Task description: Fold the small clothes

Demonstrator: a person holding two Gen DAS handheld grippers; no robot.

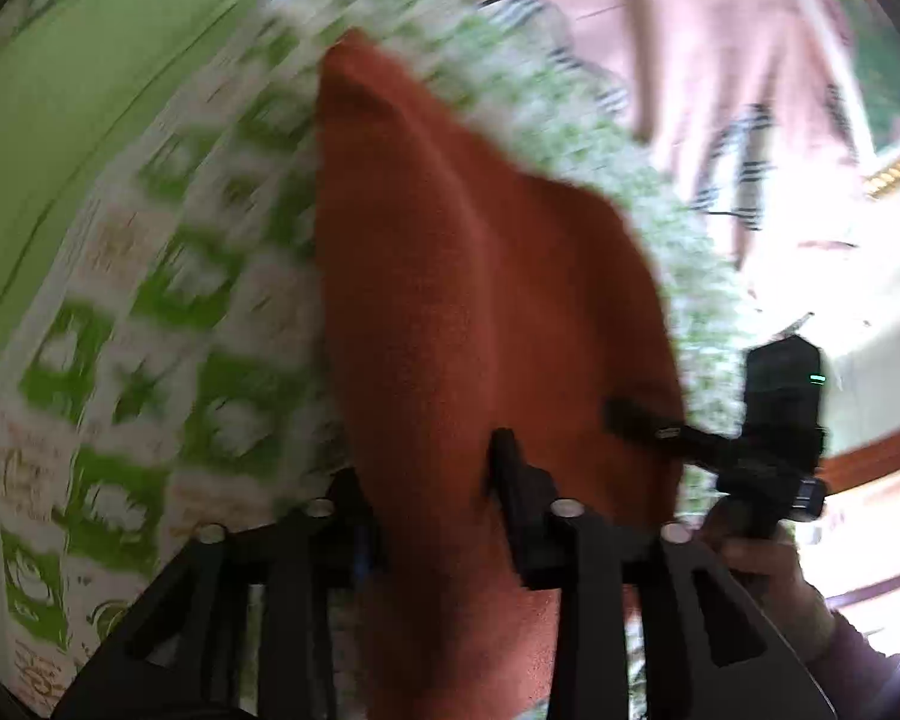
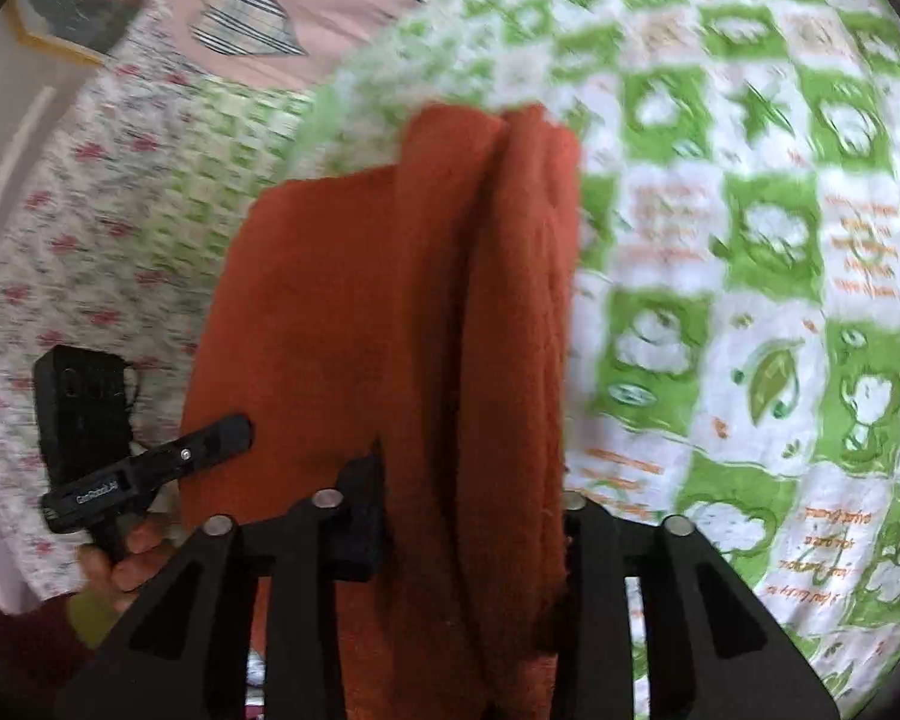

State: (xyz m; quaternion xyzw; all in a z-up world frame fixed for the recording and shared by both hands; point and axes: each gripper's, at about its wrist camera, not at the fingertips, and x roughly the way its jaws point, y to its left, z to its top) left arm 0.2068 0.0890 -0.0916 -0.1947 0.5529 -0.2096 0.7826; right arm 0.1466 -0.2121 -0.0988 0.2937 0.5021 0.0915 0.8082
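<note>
A rust-orange cloth [image 1: 480, 300] hangs between both grippers above a green-and-white patterned bedsheet [image 1: 168, 300]. My left gripper [image 1: 432, 480] is shut on one edge of the cloth. My right gripper [image 2: 468, 492] is shut on the other edge, where the cloth [image 2: 390, 300] bunches into vertical folds. The right gripper also shows in the left wrist view [image 1: 660, 429] at the cloth's right edge. The left gripper shows in the right wrist view [image 2: 210, 441] at the cloth's left edge. Both views are motion-blurred.
A pink garment with striped heart shapes [image 2: 306, 6] lies at the far side of the bedsheet [image 2: 750, 240]. A floral-print fabric [image 2: 78, 210] lies to the left. A plain green band [image 1: 48, 90] borders the sheet.
</note>
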